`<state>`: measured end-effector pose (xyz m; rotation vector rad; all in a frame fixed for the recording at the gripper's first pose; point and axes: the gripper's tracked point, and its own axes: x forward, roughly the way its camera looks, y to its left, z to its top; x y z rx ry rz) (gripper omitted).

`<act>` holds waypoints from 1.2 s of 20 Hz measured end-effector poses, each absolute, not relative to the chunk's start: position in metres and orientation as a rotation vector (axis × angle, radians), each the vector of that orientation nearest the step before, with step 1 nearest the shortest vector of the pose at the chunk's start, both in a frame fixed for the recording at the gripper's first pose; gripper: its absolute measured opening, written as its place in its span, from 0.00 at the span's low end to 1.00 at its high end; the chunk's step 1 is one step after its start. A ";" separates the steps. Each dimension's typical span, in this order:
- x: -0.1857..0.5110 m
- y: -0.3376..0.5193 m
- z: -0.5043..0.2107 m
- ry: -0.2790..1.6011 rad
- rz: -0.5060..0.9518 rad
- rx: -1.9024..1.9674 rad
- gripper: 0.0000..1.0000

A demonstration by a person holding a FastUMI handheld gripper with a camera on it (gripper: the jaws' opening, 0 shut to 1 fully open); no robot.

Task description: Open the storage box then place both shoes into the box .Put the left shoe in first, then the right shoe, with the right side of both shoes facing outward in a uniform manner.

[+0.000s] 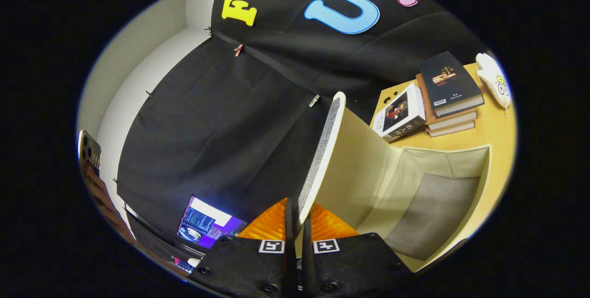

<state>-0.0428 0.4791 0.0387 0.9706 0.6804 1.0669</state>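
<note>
The tool (298, 224) sits nearest, its two fingers (272, 224) drawn close together and clamped on the edge of the storage box lid (322, 150), one finger on each face of the thin panel. The lid stands raised, rising away from the fingers at a slight tilt, with a grey woven outer face and a pale rim.

Just beyond and to the right of the fingers lies the storage box (461, 155) itself, open, its cream fabric walls folding down to a grey floor panel. Nothing can be seen lying inside it.

The box rests on a light wooden surface (493, 132). Farther along that surface, past the box, a stack of books (449, 100) sits with a dark-covered volume on top, and another book (400, 113) with a picture on its cover leans just beside the stack. Near the far end of the surface, beside the books, is a white soft toy (493, 79).

To the left of the fingers, lower down, a lit screen (205, 222) glows. At the far left a phone (89, 149) shows its camera lenses.

Behind everything hangs the booth's black cloth wall (221, 118), pinned with small clips (238, 49), and beyond its upper left edge a plain white room wall (138, 58) meets in a corner.
</note>
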 end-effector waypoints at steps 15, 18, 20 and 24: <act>-0.064 0.568 0.061 0.664 1.222 0.811 0.82; -0.063 0.566 0.058 0.647 1.207 0.797 0.97; -0.056 0.557 0.057 0.627 1.179 0.792 0.97; -0.037 0.519 0.051 0.555 1.061 0.749 0.97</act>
